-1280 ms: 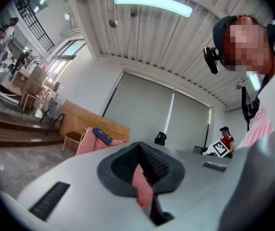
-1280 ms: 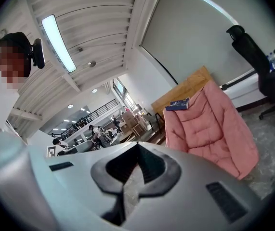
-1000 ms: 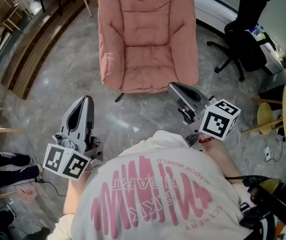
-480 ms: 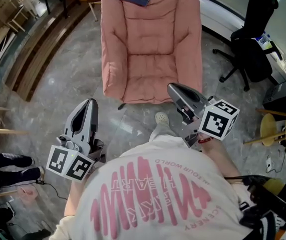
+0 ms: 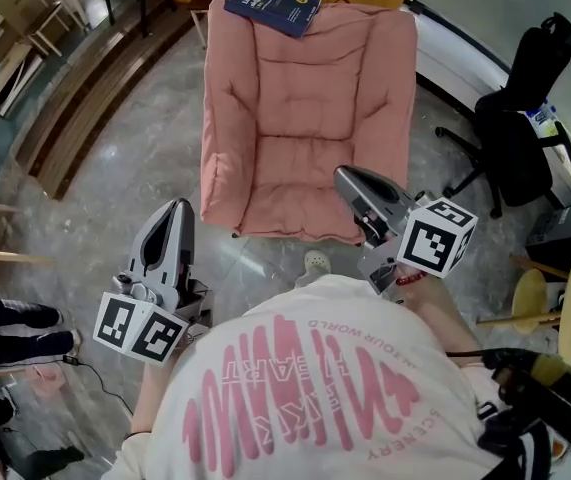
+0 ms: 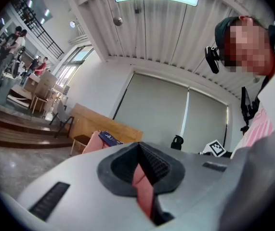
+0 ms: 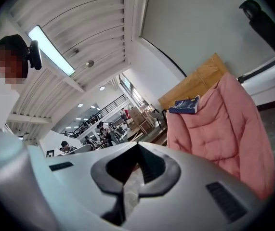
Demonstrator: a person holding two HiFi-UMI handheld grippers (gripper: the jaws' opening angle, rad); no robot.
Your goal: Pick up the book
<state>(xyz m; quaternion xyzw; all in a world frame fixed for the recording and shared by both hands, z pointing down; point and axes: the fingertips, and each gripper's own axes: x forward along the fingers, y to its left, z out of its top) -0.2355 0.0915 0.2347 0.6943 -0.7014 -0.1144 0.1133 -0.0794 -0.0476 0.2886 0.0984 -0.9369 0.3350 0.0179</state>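
Facing the armchair, book untouched

Nearest, the left gripper (image 5: 177, 208) and the right gripper (image 5: 342, 174) are held out level in front of the person's white, pink-printed T-shirt (image 5: 305, 398). Both have their jaws pressed together with nothing between them. Beyond their tips stands the pink quilted fabric armchair (image 5: 305, 118) on the grey marbled stone floor (image 5: 125, 158). Farthest, the dark blue rectangular book (image 5: 273, 5) lies on the top edge of the backrest, well apart from both grippers. Nothing of the pick-up looks done: reaching, opening the jaws, gripping and lifting all remain.
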